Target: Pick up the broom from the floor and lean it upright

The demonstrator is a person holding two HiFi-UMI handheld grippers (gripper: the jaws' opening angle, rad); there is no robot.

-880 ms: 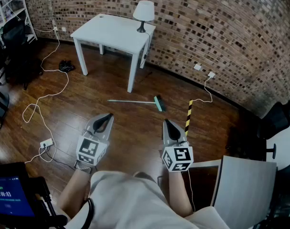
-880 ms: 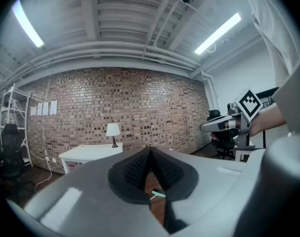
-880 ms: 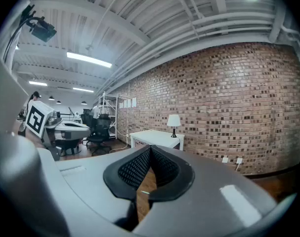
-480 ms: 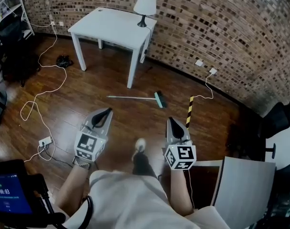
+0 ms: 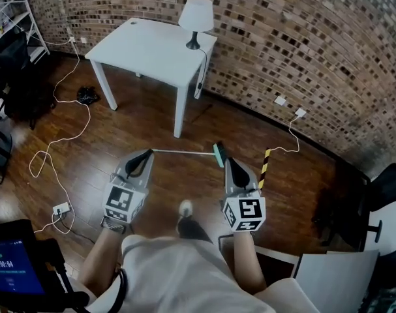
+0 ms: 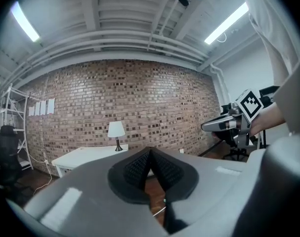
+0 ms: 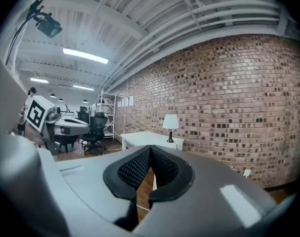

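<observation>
Wood floor (image 5: 129, 132) lies open between broom (image 5: 184, 152) and white table (image 5: 152, 47).

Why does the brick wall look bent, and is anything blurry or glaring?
Head view: the wide lens bows the red-brown brick wall into a curve; light is fairly even. Left gripper view: the long white ceiling light strips blow out, and a black ring frames the picture. Right gripper view: same bend; the close black ribbed fingers look soft.

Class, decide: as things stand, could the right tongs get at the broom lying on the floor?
Probably yes, after stooping: the right tongs are shut and aimed at the wall, but the broom lies on open floor with nothing over it.
</observation>
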